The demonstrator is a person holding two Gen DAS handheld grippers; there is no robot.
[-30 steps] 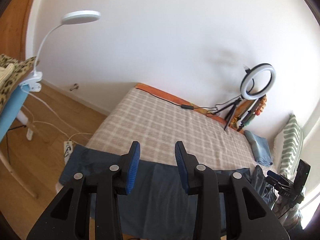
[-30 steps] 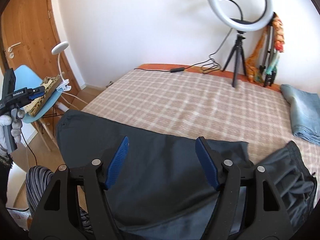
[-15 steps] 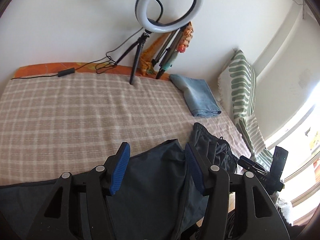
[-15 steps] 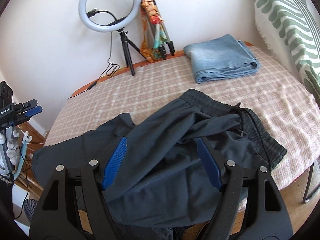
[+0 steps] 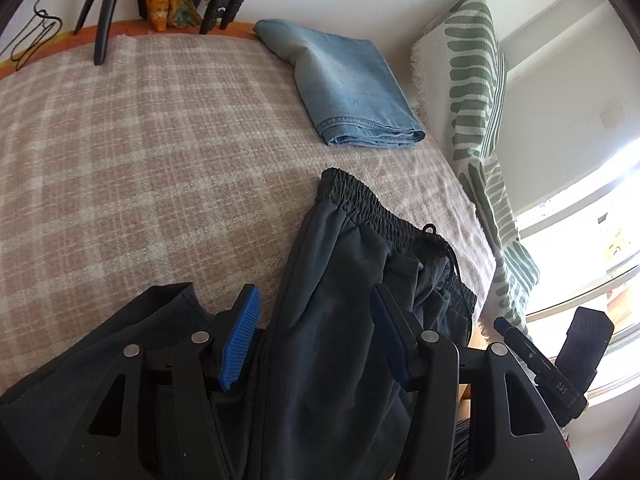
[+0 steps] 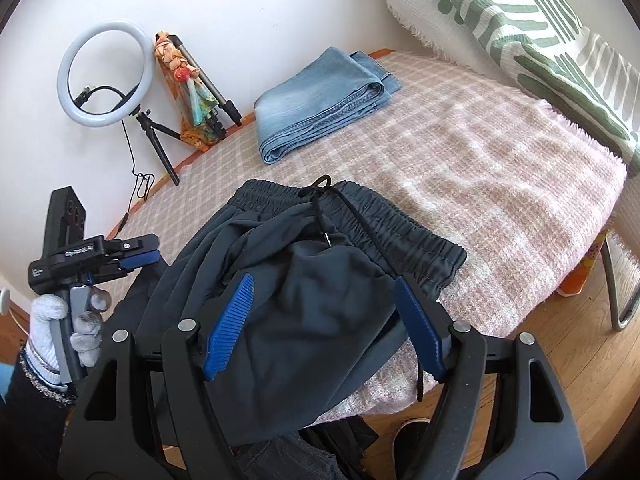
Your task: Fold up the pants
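Big checked bed (image 6: 500, 168) fills the scene, and the dark pants (image 6: 304, 280) lie bunched at its near edge, elastic waistband (image 6: 384, 216) to the right, legs trailing off left and partly over the side. Folded blue jeans (image 6: 320, 100) sit well apart at the far side, a striped pillow (image 6: 520, 28) on the far right. Now the left gripper (image 5: 316, 332) hangs over the rumpled cloth left of the waistband; its jaws have just been opening and stand released, fabric below them but nothing pinched. The right gripper (image 6: 324, 324) hovers over the heaped seat area, jaws spread wide, holding nothing. And there's the drawstring (image 6: 320, 204), loose across the waistband. Here's the danger, to my eye: the pants are piled in layers, so a bite here could catch one layer only, or several, and drag the heap into a twist. Snag that cord and the waistband skews. And with cloth hanging off the near edge, a careless tug could slide everything floorward.
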